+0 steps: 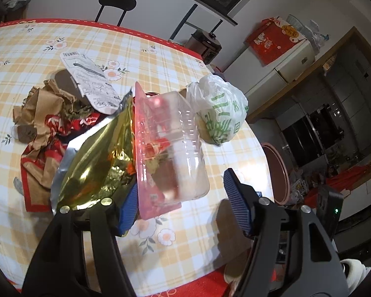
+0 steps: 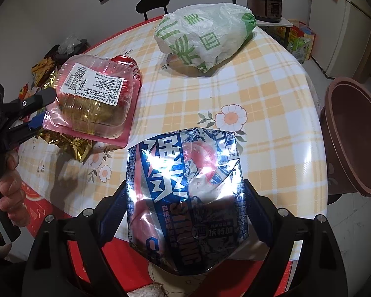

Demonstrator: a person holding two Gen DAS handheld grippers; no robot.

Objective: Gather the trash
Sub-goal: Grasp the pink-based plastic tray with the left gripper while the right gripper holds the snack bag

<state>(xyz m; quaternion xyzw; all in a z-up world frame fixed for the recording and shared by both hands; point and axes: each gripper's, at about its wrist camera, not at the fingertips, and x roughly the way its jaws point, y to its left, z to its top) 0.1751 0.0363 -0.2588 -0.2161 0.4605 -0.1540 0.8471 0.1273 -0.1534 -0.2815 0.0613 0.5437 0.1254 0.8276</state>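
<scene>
While the left gripper (image 1: pixel 183 205) stands with its blue ribbed pads apart, a clear plastic clamshell box (image 1: pixel 168 146) with a pink base sits between them: its pink edge lies against the left-hand pad, and the right-hand pad stands clear of the box wall, so nothing is pinched. In the right wrist view the same box (image 2: pixel 94 99) lies tilted, white label up, on a gold foil bag (image 2: pixel 69 143), with a person's hand (image 2: pixel 10 188) around the gripper's handle.

The right gripper (image 2: pixel 185 212) has its jaws wide and clamped on a flattened silver-and-blue drink can (image 2: pixel 185 198) printed with large characters; both pads press the can's sides, and the can hangs over the near edge of the table (image 2: pixel 272 99), which wears a yellow-checked flowered cloth with a red border.

Taking the clamshell box as the landmark: the gold foil bag (image 1: pixel 94 158) is under it and to its left in the left wrist view; further left lie crumpled brown paper (image 1: pixel 42 113) and red wrapping, and beyond those a white printed card (image 1: pixel 91 81). Just beyond the box's far end sits a white plastic bag with green print (image 1: pixel 220 109). Well off to the box's right, past the table edge, stands a brown round bin (image 1: pixel 277 173), its mouth open.
</scene>
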